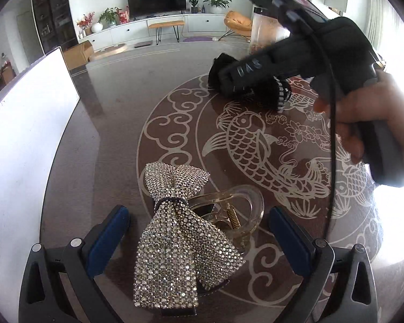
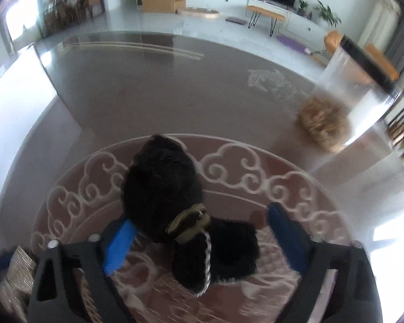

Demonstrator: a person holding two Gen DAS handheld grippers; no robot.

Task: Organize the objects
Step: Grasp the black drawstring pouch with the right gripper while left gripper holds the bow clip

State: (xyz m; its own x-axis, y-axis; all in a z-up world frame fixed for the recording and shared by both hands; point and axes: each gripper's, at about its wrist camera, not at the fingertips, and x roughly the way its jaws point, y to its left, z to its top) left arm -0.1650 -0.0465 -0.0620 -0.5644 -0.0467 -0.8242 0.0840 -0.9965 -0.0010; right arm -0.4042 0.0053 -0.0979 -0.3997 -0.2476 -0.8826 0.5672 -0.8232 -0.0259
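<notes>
Right gripper (image 2: 202,245) jaws apart, straddled black furry bow clip (image 2: 185,220), pads clear; squeeze across centre knot. Left gripper (image 1: 199,231) unclosed around rhinestone bow (image 1: 179,231).

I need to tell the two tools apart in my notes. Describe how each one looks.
Both look alike: black frames with round silver screws and blue pads on the fingers. The right tool has a dark body with pale lettering, a green light, a black cable and a grey handle. No sleeve shows at the hand.

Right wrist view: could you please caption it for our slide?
Open right gripper straddles a fluffy black bow hair clip on the patterned glass table.
</notes>
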